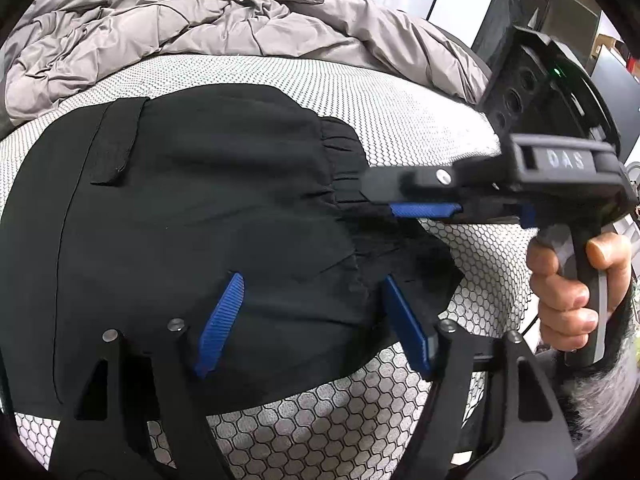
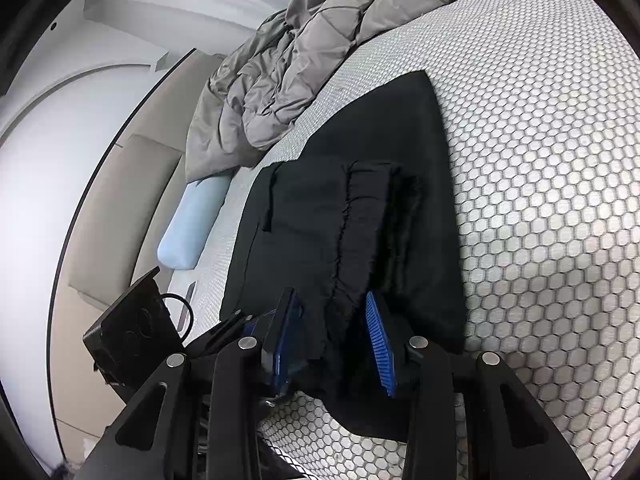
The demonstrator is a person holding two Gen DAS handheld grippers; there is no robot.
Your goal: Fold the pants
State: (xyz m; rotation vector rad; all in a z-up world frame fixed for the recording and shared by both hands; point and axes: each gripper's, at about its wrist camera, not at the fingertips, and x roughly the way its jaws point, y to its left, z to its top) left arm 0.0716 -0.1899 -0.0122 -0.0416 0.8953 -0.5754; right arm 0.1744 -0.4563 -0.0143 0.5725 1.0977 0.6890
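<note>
While astride pants [image 2: 360, 200], right gripper [image 2: 334, 344] jaws parted.

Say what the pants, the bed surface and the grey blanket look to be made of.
Pants: thin matte black woven cloth, elastic gathered waistband.
Bed surface: white knit cover, grey hexagon print, probably a mattress.
Blanket: grey quilted fabric, slight sheen, puffy stitched squares; likely synthetic.

Black left gripper [image 1: 312, 320], blue ribbed pads, silver screws; right gripper [image 1: 420, 210] marked "DAS", grey handle
</note>
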